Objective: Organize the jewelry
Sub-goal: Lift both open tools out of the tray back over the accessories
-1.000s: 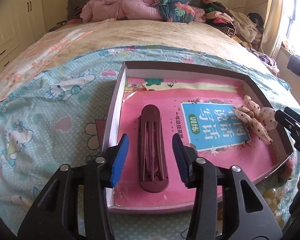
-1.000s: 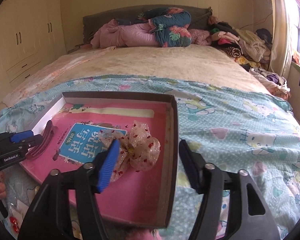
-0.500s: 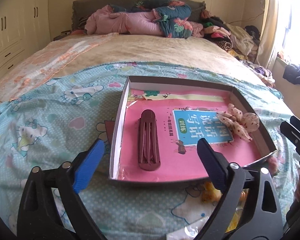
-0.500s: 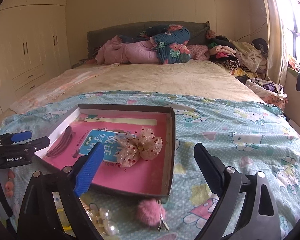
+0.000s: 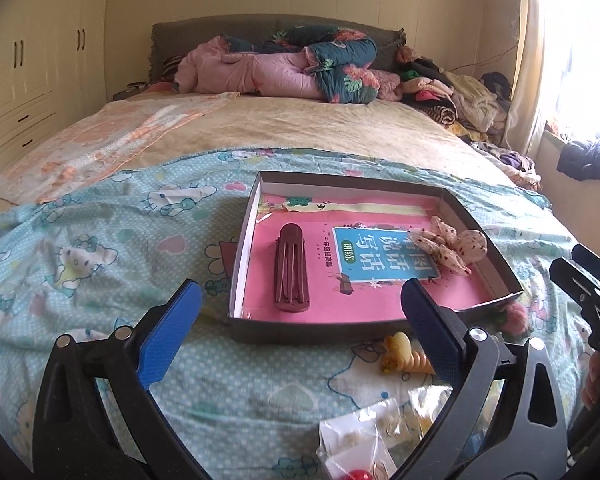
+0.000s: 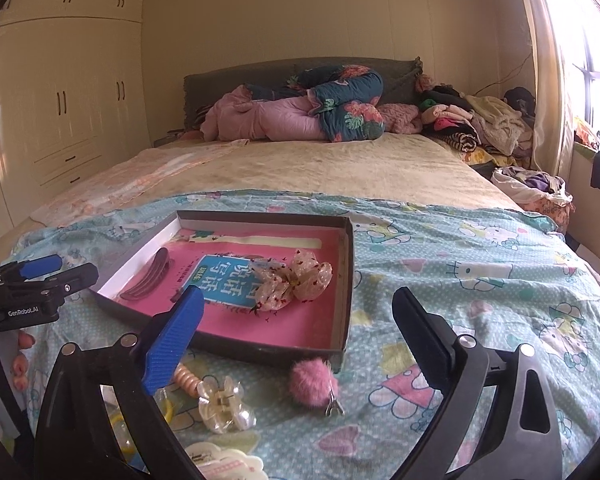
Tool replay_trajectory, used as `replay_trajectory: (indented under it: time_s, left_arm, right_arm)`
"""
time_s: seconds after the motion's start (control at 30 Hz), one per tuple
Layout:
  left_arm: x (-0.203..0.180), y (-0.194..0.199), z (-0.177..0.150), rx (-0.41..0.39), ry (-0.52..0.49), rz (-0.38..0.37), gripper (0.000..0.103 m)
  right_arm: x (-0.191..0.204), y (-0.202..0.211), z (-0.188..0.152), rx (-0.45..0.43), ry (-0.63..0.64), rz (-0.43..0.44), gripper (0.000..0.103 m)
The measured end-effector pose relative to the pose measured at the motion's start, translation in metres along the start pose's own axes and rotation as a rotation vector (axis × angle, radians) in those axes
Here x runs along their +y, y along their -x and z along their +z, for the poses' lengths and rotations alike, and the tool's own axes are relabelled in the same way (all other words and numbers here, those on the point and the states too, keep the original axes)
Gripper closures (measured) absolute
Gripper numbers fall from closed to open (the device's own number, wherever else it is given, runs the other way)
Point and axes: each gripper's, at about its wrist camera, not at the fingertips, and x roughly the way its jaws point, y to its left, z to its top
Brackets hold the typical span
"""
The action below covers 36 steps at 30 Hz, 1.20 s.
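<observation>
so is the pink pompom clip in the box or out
Out. The pompom clip lies on the bedsheet just outside the box, by its near corner.

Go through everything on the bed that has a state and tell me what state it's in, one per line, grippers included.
left gripper: open, empty, above the bedspread before the box
right gripper: open, empty
box: open-topped, flat on the bed
dark red hair clip: lying inside the box
sheer bow: lying inside the box
pink pom-pom clip: outside, against the box's near corner
pearly claw clip: outside, on the bedspread
</observation>
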Motion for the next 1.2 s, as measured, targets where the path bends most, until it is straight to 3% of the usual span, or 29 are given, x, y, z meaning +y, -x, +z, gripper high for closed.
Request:
replay_trajectory:
  time_s: [0.6, 1.2]
  left_arm:
    - [-0.011, 0.046, -0.029, -0.053, -0.019, -0.017, 0.012]
    - [-0.022, 0.058, -0.069, 0.005, -0.049, -0.025, 0.012]
  right_arm:
    - [0.028, 0.048, -0.034, -0.019, 0.090, 0.068, 0.008]
    - [0.032, 0.071, -0.076, 0.038, 0.141, 0.110, 0.008]
